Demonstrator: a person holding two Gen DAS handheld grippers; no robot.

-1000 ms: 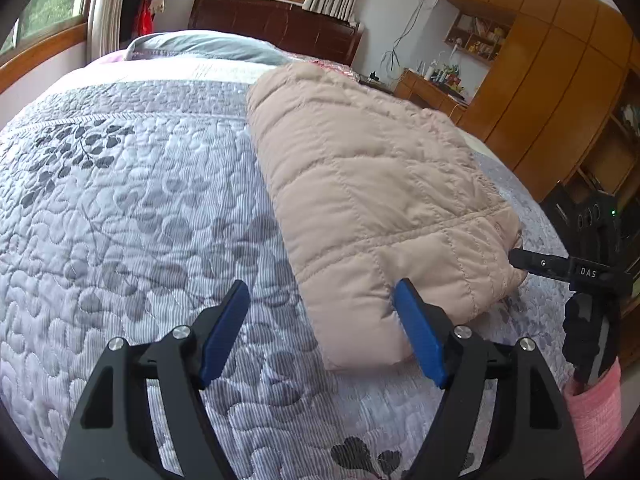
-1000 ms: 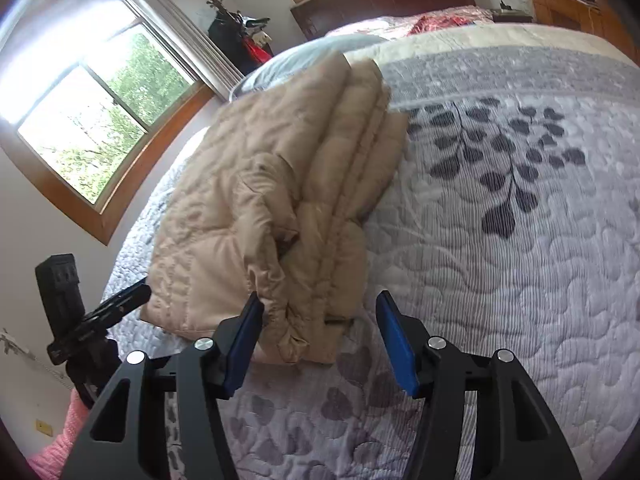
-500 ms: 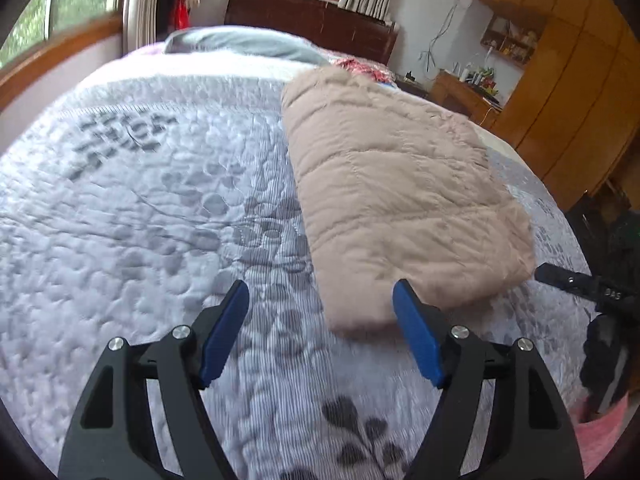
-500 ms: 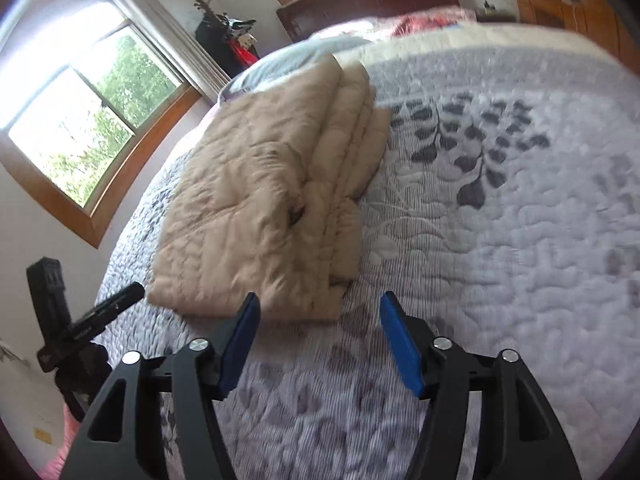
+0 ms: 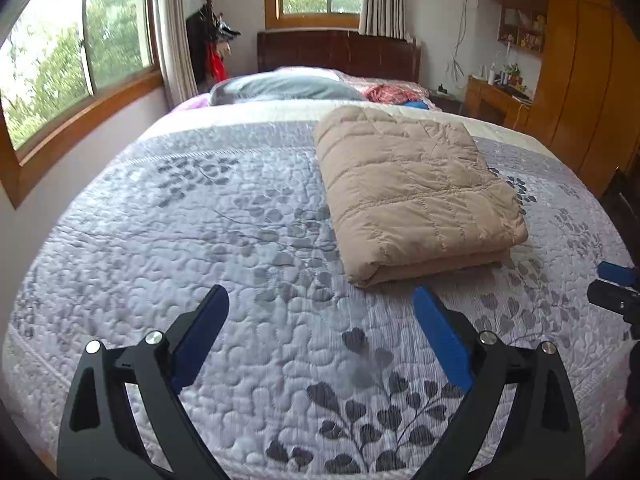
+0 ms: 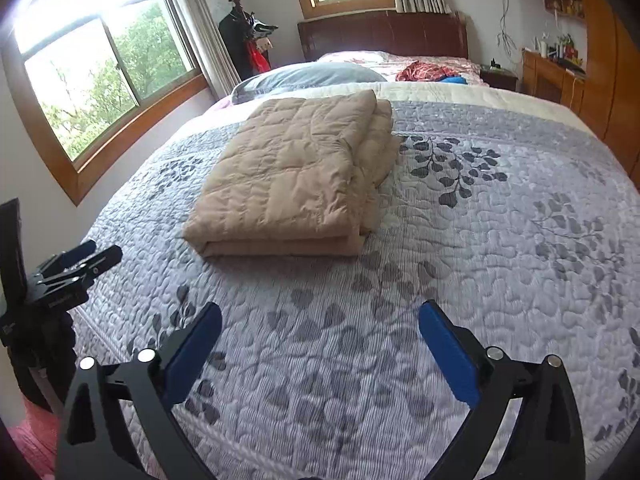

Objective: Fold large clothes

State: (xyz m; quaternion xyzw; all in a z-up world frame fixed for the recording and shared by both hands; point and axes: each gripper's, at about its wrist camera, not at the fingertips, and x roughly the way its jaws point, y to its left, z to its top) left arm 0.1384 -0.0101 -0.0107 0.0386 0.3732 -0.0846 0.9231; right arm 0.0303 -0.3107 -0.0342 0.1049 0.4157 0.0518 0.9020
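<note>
A beige quilted puffer coat [image 5: 412, 196] lies folded into a thick rectangle on the grey floral bedspread [image 5: 240, 240]. It also shows in the right wrist view [image 6: 296, 176], with its layered edges at the right side. My left gripper [image 5: 320, 300] is open and empty, well back from the coat's near edge and above the bedspread. My right gripper [image 6: 320, 316] is open and empty, also back from the coat. The right gripper's blue tip shows at the far right of the left wrist view [image 5: 616, 276], and the left gripper shows at the left of the right wrist view [image 6: 76, 264].
A grey pillow [image 5: 288, 88] and red and blue clothes [image 5: 388, 94] lie at the head of the bed by the dark headboard [image 5: 340, 52]. Windows [image 5: 76, 64] line the left wall. A wooden wardrobe [image 5: 592, 80] and desk [image 5: 496, 100] stand at the right.
Both grippers have pulled back and up from the folded coat, which now lies farther off. The coat stays folded on the bed. Both grippers remain open.
</note>
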